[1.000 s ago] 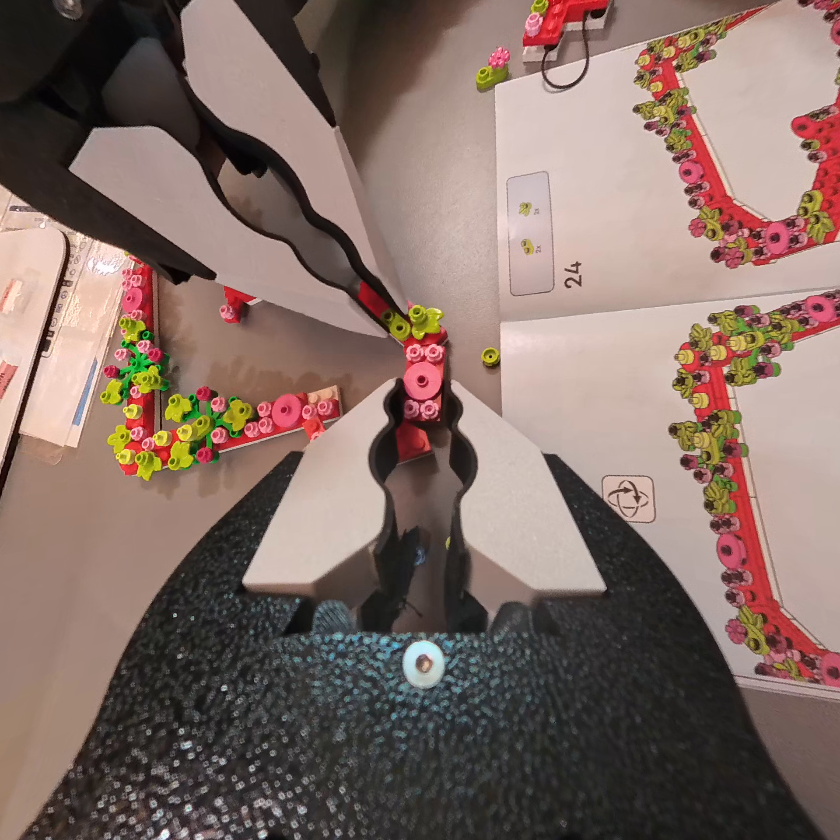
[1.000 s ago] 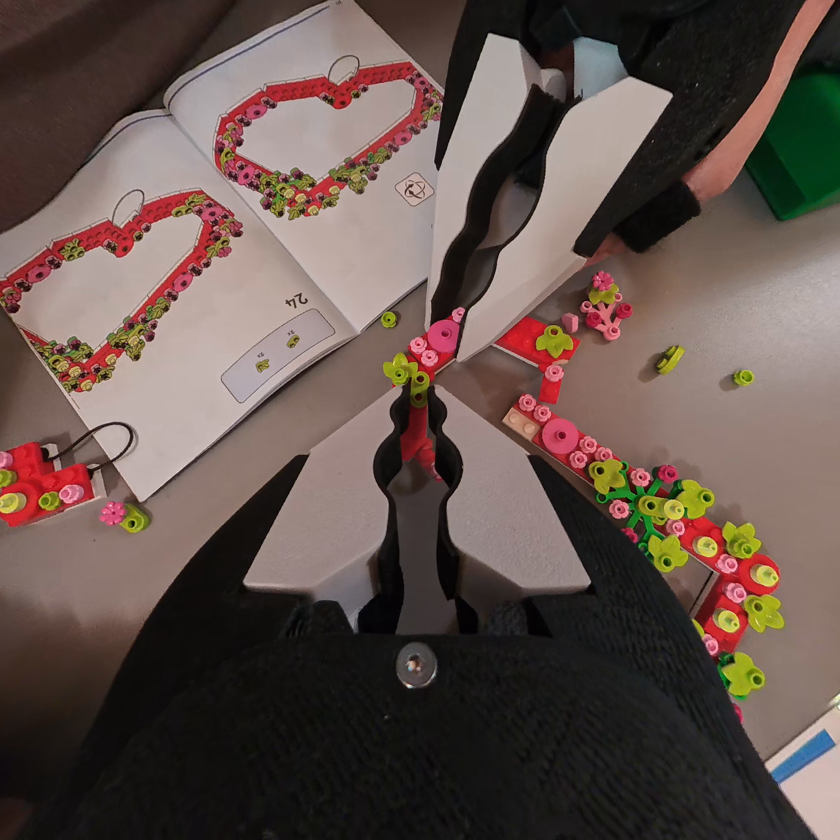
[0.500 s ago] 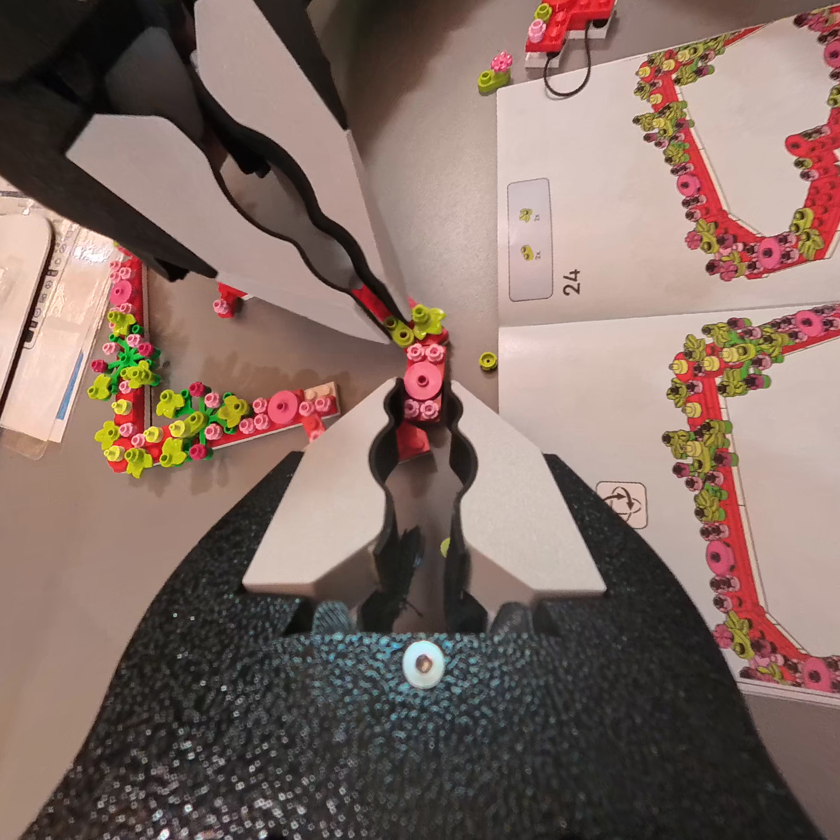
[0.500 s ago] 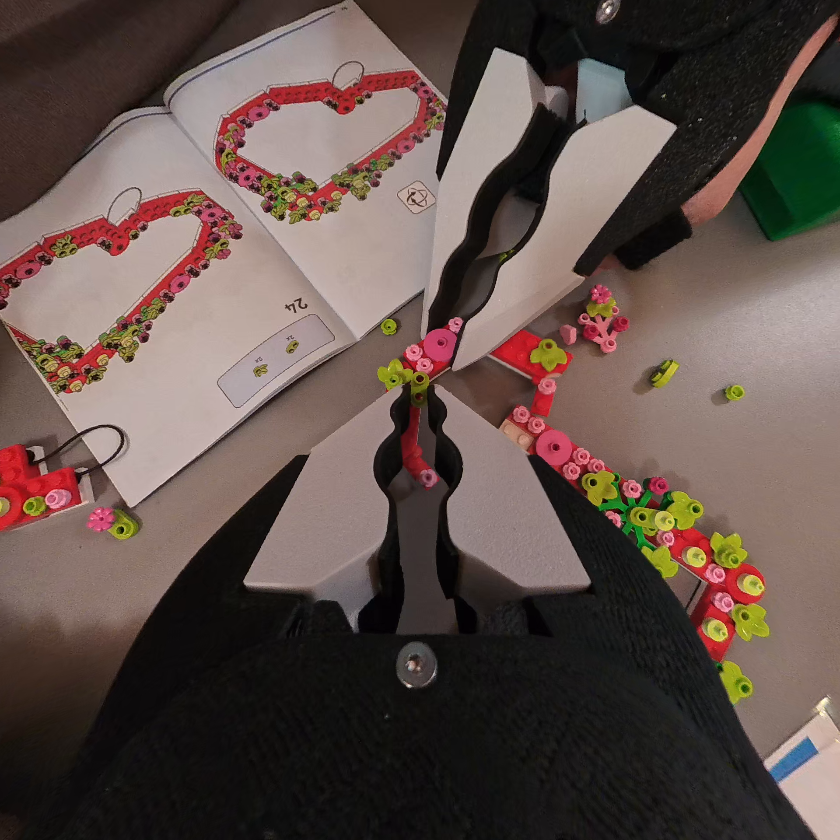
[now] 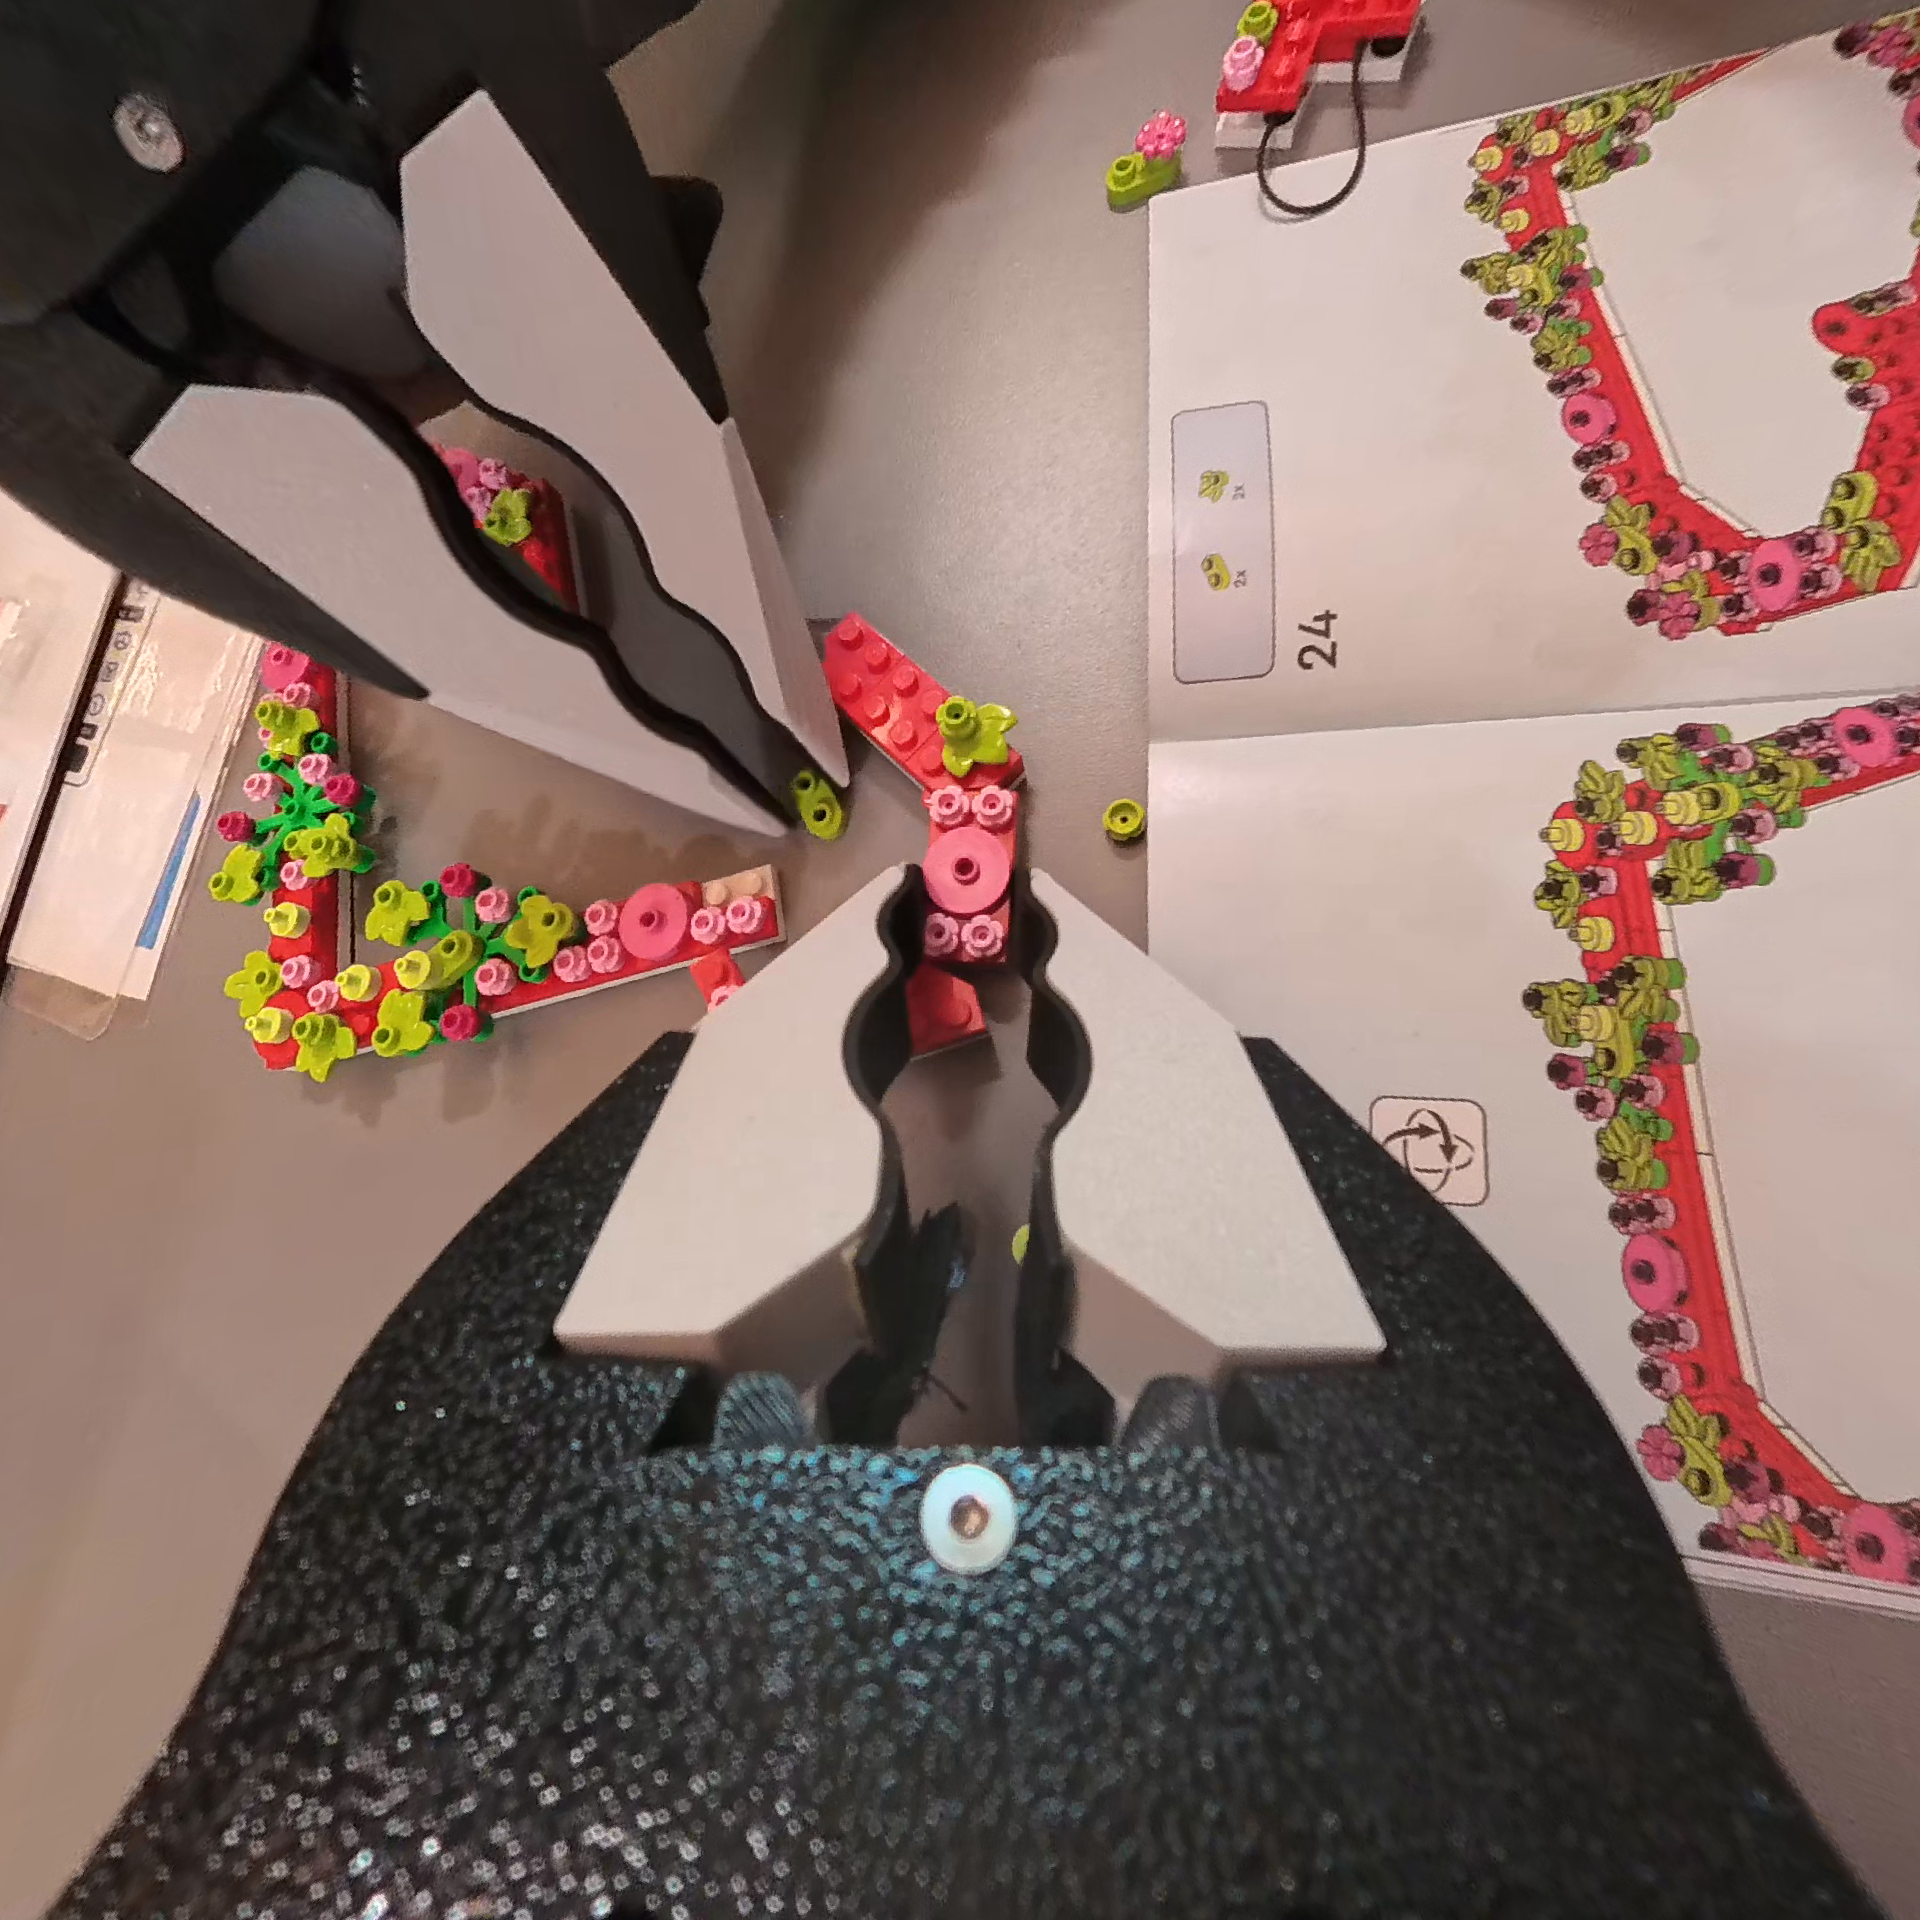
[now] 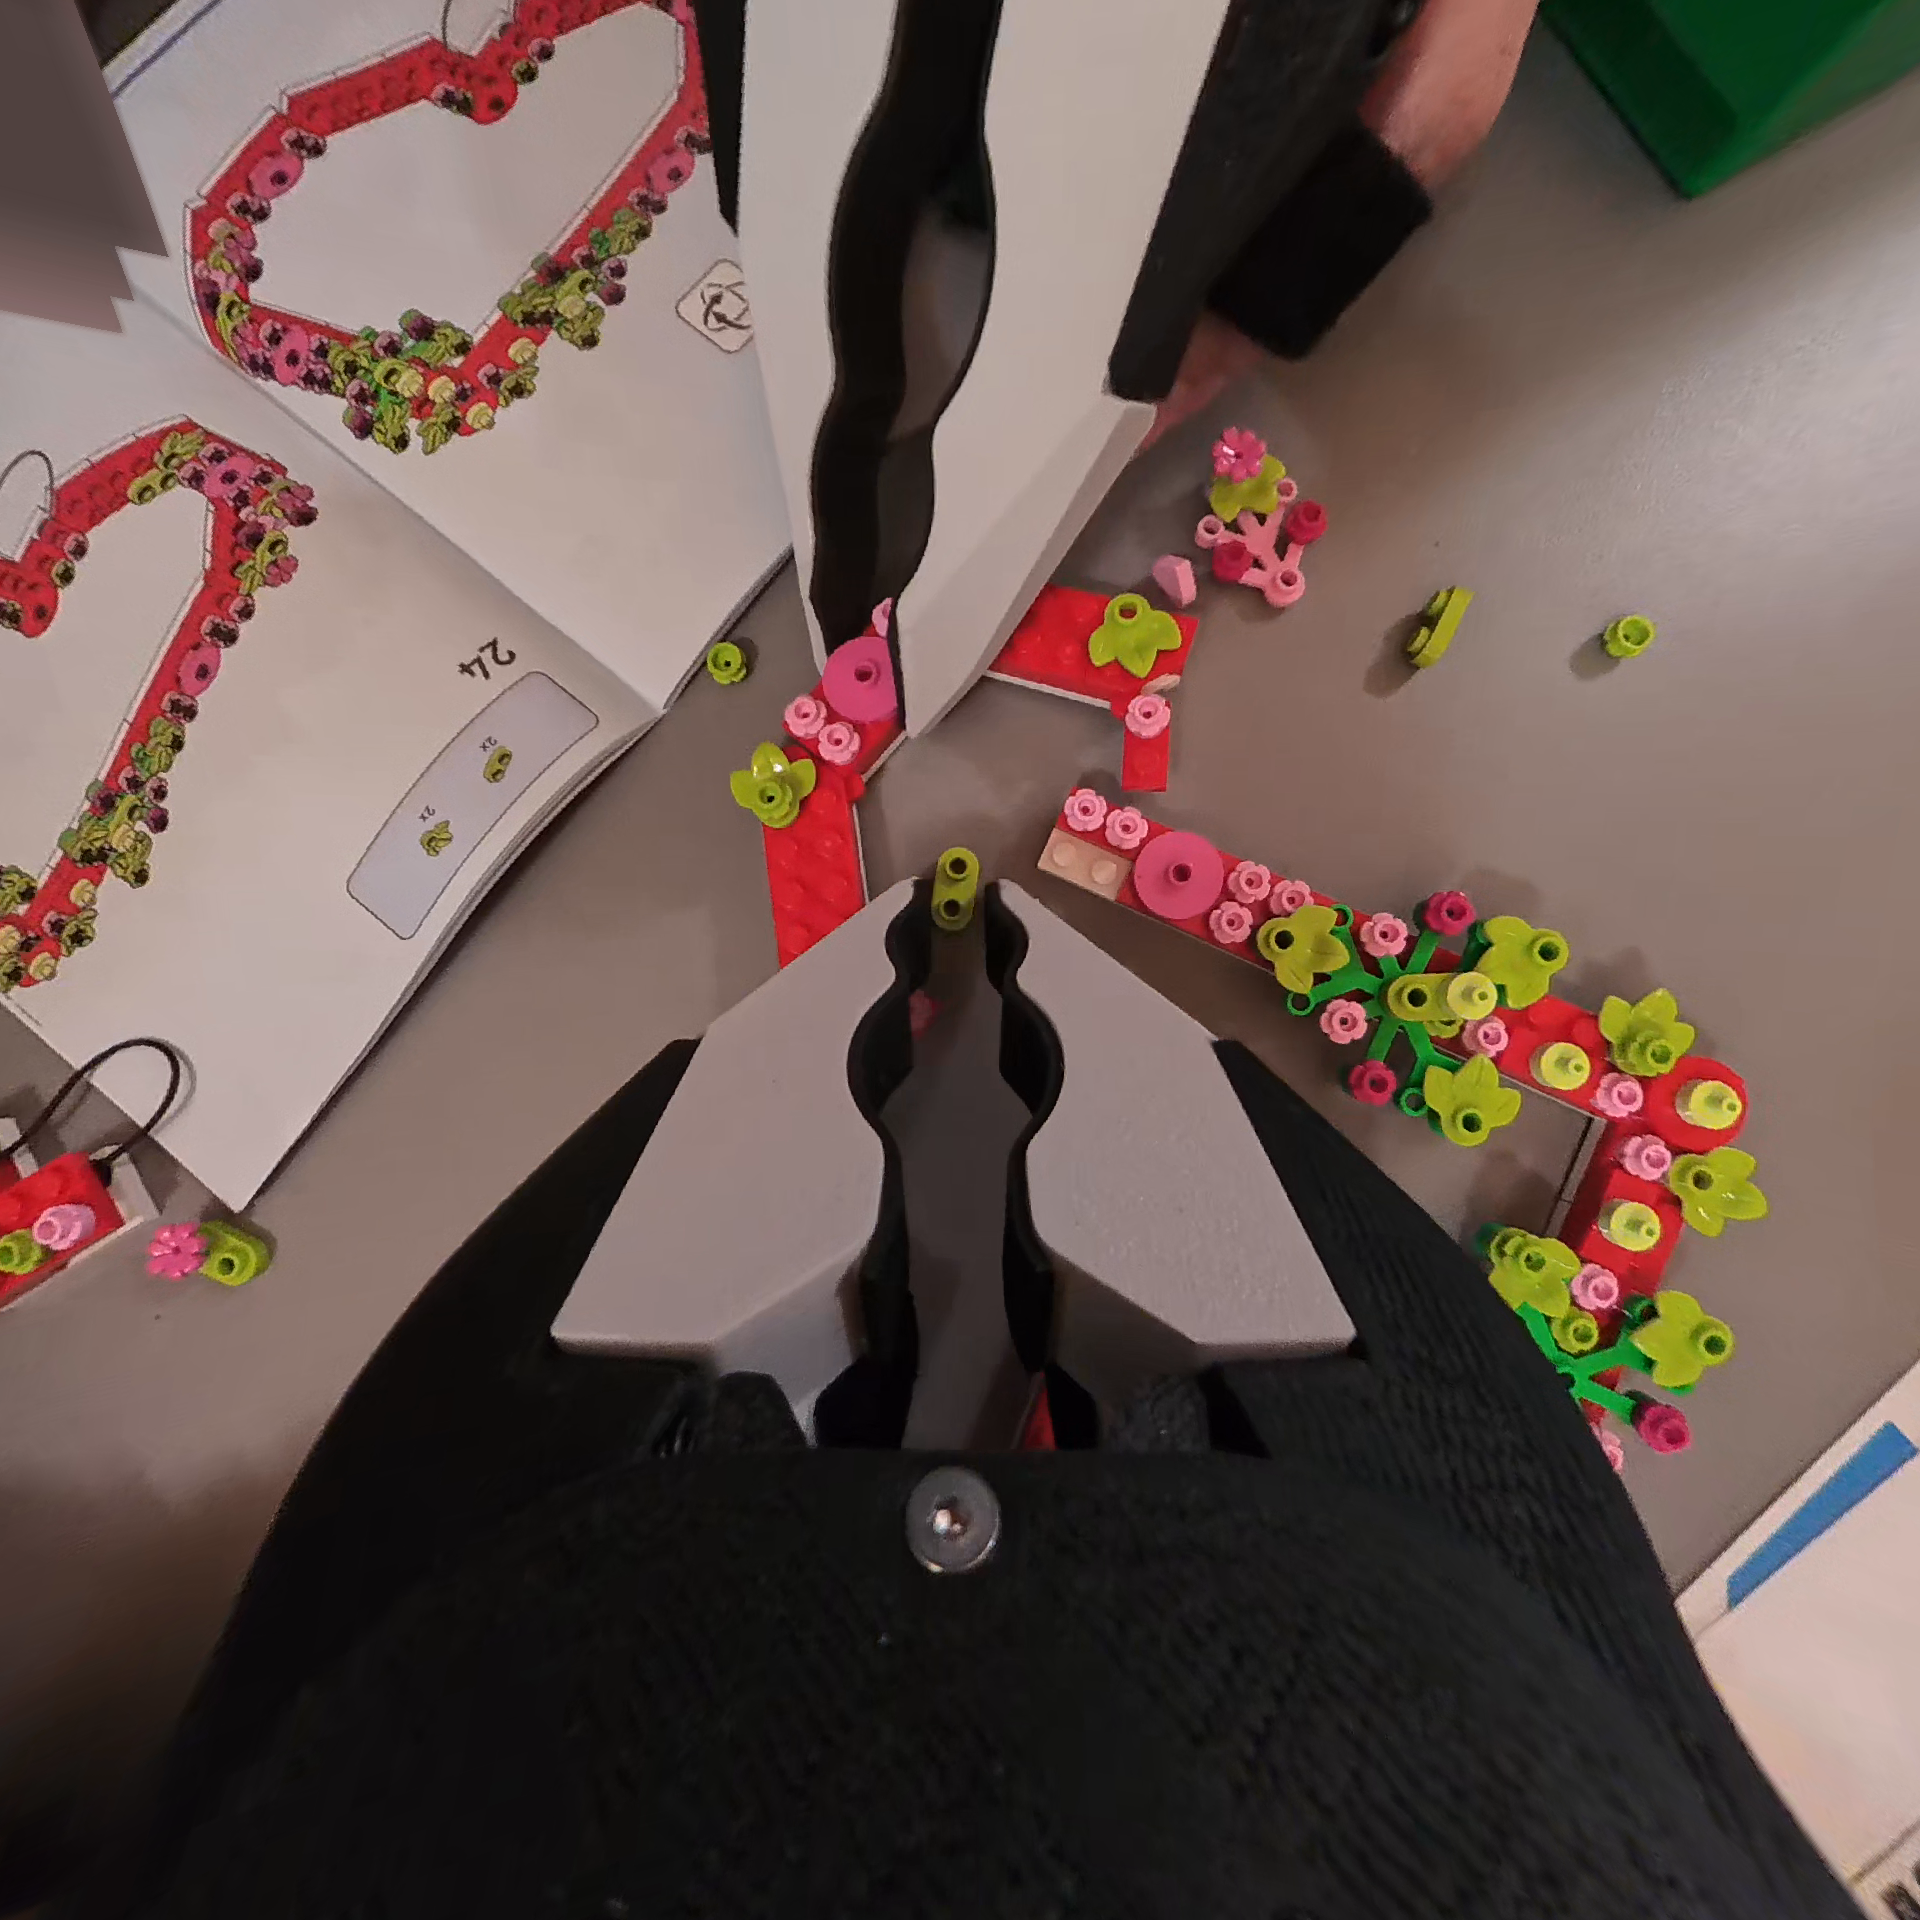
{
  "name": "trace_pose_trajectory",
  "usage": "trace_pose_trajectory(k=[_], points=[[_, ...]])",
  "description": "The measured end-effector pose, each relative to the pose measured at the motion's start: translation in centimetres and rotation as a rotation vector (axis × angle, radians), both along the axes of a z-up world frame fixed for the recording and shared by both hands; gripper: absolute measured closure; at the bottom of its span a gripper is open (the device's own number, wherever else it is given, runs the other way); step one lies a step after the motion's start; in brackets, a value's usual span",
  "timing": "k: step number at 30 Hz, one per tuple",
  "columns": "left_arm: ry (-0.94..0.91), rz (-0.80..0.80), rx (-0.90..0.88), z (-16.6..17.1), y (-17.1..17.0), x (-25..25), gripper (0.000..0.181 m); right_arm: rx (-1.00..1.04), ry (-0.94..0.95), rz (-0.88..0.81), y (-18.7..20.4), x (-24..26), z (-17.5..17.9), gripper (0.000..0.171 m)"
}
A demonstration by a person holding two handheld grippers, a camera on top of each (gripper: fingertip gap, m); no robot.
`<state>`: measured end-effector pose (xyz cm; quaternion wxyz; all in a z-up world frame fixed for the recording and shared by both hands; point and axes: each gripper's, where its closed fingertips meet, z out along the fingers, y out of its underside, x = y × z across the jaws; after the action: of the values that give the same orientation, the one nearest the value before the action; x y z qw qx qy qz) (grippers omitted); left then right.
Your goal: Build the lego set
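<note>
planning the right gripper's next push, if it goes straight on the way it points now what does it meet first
The right gripper, shut on a small lime piece, points across bare table toward the left gripper, which clamps the red strip. Probably it meets that strip's pink-flowered end or those fingertips first; depth is unclear.

We count two tools, left [image 5: 964, 914] and right [image 6: 954, 902], one open instruction booklet [image 6: 436, 582], four red brick sections, one green box [image 6: 1745, 73] and several loose lime pieces.
</note>
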<state>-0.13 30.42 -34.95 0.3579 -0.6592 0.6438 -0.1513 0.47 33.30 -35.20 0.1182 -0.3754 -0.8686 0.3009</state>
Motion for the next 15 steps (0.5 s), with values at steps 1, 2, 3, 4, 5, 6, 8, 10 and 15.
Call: trace_pose_trajectory(k=[1,2,3,4,5,6,8,10,15], points=[[0.000,0.000,0.000,0.0,0.0,0.0,0.166,-0.003,-0.003,-0.012,0.1,0.0,0.0,0.160],[0.000,0.000,0.000,0.0,0.0,0.0,0.166,-0.010,-0.009,-0.020,0.1,0.0,0.0,0.159],[0.000,0.000,0.000,0.0,0.0,0.0,0.166,-0.020,-0.012,-0.024,0.2,0.0,0.1,0.158],[0.000,0.000,0.000,0.0,0.0,0.0,0.166,-0.029,-0.010,-0.026,0.2,0.0,0.2,0.156],[-0.001,0.000,0.000,0.0,0.0,0.0,0.166,-0.036,-0.008,-0.030,0.2,0.0,0.2,0.154],[-0.001,0.000,0.000,0.0,0.0,0.0,0.166,-0.040,-0.006,-0.037,0.4,0.0,0.3,0.150],[-0.002,0.001,-0.002,0.0,0.0,0.0,0.166,-0.055,0.005,-0.037,0.5,0.0,0.7,0.146],[-0.002,0.001,-0.002,0.0,0.0,0.0,0.166,-0.077,0.023,-0.030,0.3,0.2,1.4,0.141],[-0.001,0.004,-0.005,0.0,0.0,0.0,0.166,-0.182,-0.034,0.086,-3.1,1.7,2.9,0.144]])
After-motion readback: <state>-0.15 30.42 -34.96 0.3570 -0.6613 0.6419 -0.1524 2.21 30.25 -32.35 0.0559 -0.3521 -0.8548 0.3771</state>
